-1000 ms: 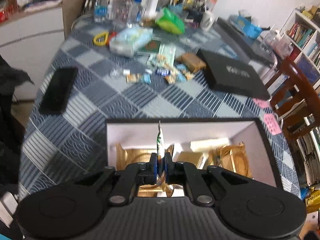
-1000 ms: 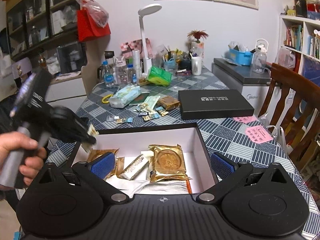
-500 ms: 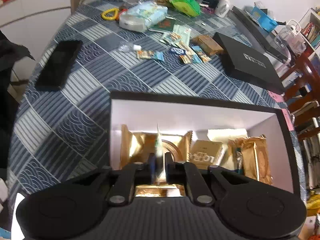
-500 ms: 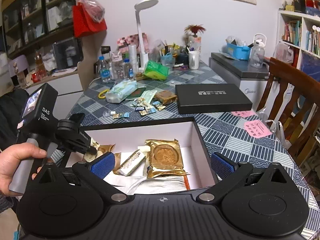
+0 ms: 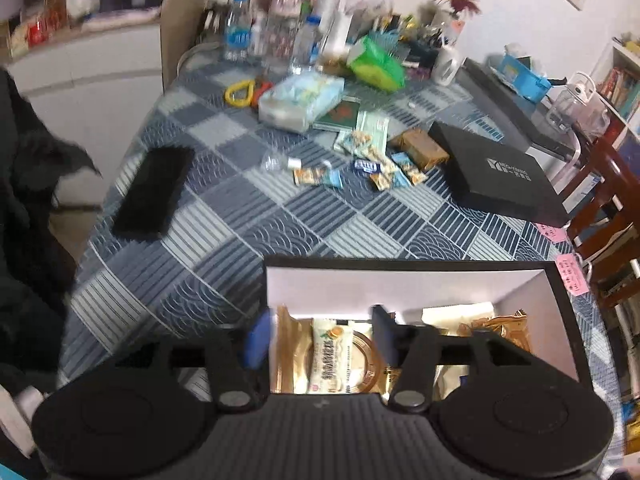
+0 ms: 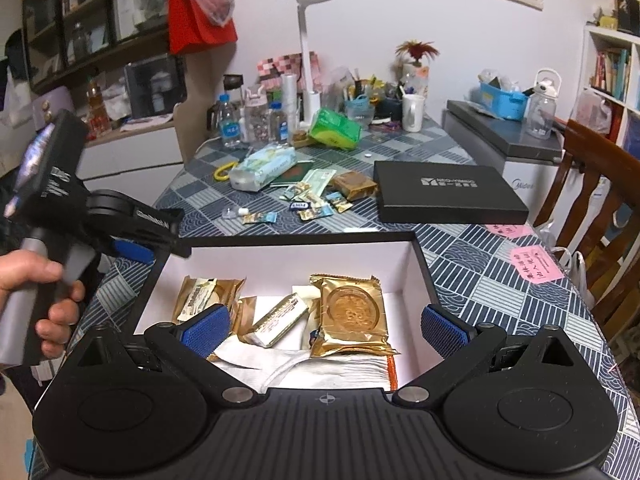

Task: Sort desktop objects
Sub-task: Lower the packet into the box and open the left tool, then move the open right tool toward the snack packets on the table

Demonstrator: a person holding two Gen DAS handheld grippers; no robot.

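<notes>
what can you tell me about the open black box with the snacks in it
The open box is a shallow rectangle, black outside and white inside, likely cardboard, lidless and flat on the checked tablecloth at the near edge. Inside lie gold foil snack packets, a white-and-green wrapped bar, another wrapped bar and white paper. The left gripper hangs over its left end, jaws opening, nothing between them.

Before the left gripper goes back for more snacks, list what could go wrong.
1. The left gripper, jaws opening, hangs low over the open box; pulling away level could clip its black rim.
2. The white snack packet lies loose beneath the jaws and might catch on a finger.
3. The remaining small snack packets lie crowded together beside the brown packet; a pinch may take two or knock one away.
</notes>
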